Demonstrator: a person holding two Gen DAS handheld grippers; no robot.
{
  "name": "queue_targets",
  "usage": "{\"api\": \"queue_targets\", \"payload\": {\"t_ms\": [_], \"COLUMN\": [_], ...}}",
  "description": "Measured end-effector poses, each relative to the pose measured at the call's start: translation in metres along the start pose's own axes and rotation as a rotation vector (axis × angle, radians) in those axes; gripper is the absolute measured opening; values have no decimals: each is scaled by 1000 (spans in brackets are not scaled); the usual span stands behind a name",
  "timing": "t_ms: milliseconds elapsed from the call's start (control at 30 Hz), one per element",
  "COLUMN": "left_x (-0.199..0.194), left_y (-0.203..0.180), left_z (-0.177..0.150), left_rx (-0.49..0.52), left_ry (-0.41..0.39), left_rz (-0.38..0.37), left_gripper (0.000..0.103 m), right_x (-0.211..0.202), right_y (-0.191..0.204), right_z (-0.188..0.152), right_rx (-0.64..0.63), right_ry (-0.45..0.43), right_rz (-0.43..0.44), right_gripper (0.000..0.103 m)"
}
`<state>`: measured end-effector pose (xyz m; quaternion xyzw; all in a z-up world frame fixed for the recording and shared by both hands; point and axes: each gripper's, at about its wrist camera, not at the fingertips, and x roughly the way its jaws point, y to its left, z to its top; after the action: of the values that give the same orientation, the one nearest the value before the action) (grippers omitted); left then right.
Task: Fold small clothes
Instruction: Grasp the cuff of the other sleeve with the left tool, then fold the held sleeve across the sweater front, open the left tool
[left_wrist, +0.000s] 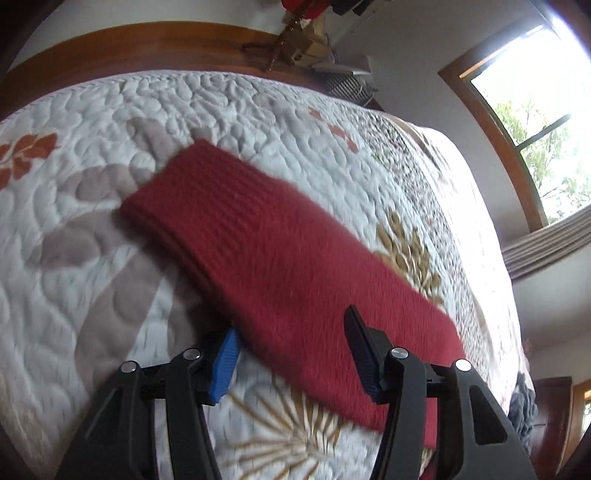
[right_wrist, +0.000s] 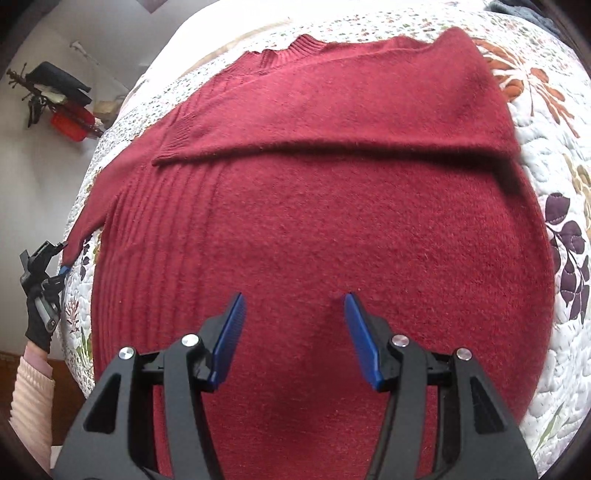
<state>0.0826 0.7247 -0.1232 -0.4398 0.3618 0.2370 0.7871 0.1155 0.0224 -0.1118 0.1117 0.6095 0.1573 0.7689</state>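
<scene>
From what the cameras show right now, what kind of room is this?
Most likely a bedroom in a home. A red sweater lies on a quilted floral bedspread, with a wooden headboard behind it and a wood-framed window to the side.

Lit by daylight from the window (left_wrist: 532, 122), blown out to white glare at upper right. Strong fisheye bending at every edge, dark corners around both views. Motion blur across the red sweater (left_wrist: 258, 240) and quilt (left_wrist: 92, 240) in the left wrist view, stitching smeared, perhaps from quick movement. Sharper, evenly bright in the right wrist view; soft shadow under the sweater's folded sleeve (right_wrist: 332, 122).
</scene>
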Motion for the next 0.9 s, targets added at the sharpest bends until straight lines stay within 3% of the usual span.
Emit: {"api": "queue_targets", "payload": {"t_ms": [67, 133, 200, 267, 600, 900], "left_x": [4, 7, 9, 10, -30, -43], "left_y": [-3, -6, -10, -15, -82, -200], "left_z": [7, 11, 15, 18, 5, -58], "left_rx": [0, 13, 36, 47, 209, 453], "left_ry": [-8, -15, -14, -20, -88, -55], "left_rz": [7, 31, 54, 54, -47, -191], "left_gripper": [50, 40, 17, 11, 9, 9], "right_x": [0, 0, 0, -1, -15, -27], "right_y": [-1, -2, -2, -3, -5, -10], "right_z": [-1, 0, 0, 0, 0, -2], "right_rx": [2, 2, 4, 0, 4, 12], "right_ry": [0, -1, 0, -4, -33, -58], "right_rz": [-4, -10, -13, -20, -14, 4], "right_gripper": [55, 55, 55, 55, 55, 55]}}
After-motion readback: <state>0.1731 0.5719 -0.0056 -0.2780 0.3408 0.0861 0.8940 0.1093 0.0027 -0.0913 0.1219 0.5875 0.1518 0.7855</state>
